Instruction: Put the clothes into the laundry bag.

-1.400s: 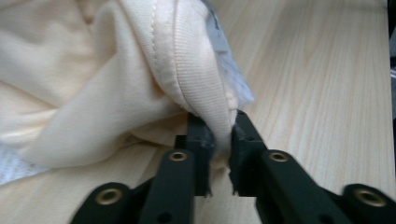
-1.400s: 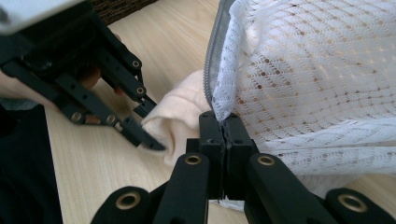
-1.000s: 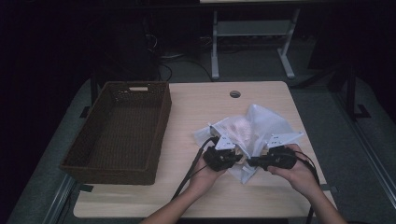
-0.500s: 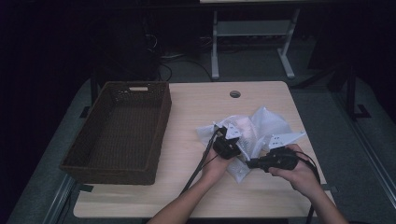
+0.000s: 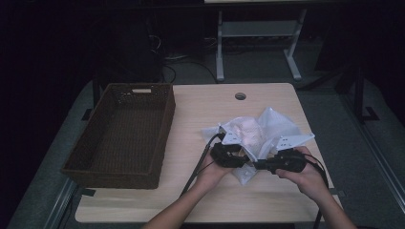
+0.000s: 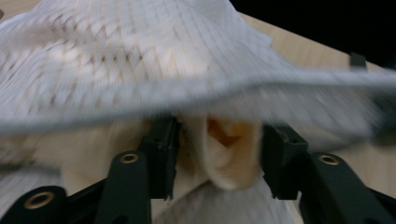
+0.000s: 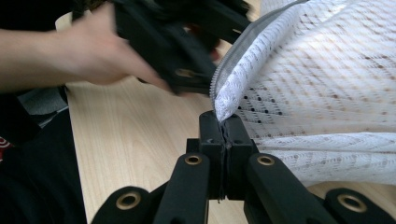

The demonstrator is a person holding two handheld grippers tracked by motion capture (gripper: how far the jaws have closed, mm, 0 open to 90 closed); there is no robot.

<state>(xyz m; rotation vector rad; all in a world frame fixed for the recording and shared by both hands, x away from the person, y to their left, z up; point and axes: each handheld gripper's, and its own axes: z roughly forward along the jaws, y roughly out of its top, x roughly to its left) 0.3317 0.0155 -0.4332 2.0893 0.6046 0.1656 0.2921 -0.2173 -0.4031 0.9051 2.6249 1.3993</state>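
Note:
A white mesh bag (image 5: pixel 279 126) lies on the table with a cream garment (image 5: pixel 248 134) inside it. My left gripper (image 5: pixel 239 153) reaches into the bag's mouth from the near left. Its jaws have just been opening, and in the left gripper view a fold of the cream garment (image 6: pixel 229 154) hangs loosely between the open left gripper (image 6: pixel 219 151) under the mesh bag (image 6: pixel 140 56). My right gripper (image 5: pixel 262 165) is shut on the bag's zipper edge (image 7: pixel 224 105) at the near right; the right gripper (image 7: pixel 225 123) shows its pads pressed together on it.
A dark wicker basket (image 5: pixel 165 125) stands empty on the left half of the wooden table (image 5: pixel 205 107). A cable hole (image 5: pixel 240 96) sits near the far edge. Cables trail from both grippers toward the person. Beyond the table are a dark floor and a metal stand (image 5: pixel 258 43).
The left gripper went toward the bag's mouth, then drew back slightly toward the near edge. The bag's loose folds shifted. The right hand kept still.

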